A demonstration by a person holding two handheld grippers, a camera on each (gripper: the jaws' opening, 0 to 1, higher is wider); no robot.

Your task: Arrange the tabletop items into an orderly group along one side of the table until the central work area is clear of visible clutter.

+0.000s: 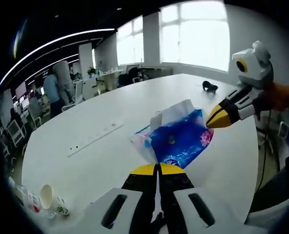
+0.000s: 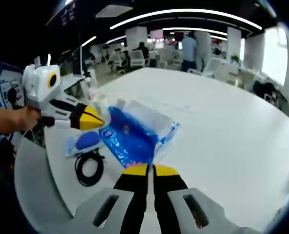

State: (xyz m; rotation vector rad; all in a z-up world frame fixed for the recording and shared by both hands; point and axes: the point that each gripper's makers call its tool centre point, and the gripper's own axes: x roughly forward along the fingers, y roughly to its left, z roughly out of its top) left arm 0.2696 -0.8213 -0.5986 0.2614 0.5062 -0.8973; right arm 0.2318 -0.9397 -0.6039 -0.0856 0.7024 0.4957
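Observation:
A blue tissue pack [image 1: 178, 139] with white tissue poking from its top lies in the middle of the white table [image 1: 86, 165]. My left gripper [image 1: 157, 169] has its yellow tips pressed together on the pack's near wrapper edge. From the right, my right gripper [image 1: 217, 118] reaches in, shut at the pack's far corner. In the right gripper view the tissue pack [image 2: 134, 139] stretches between my right gripper [image 2: 149, 169], shut on its near edge, and my left gripper [image 2: 94, 119], held by a hand at its left corner.
A blue oval object [image 2: 88, 141] and a coiled black cable [image 2: 89, 168] lie beside the pack near the table edge. A white power strip [image 1: 95, 138], paper cups [image 1: 47, 196] and a small black item [image 1: 210, 86] also sit on the table. People [image 1: 56, 85] stand by desks behind.

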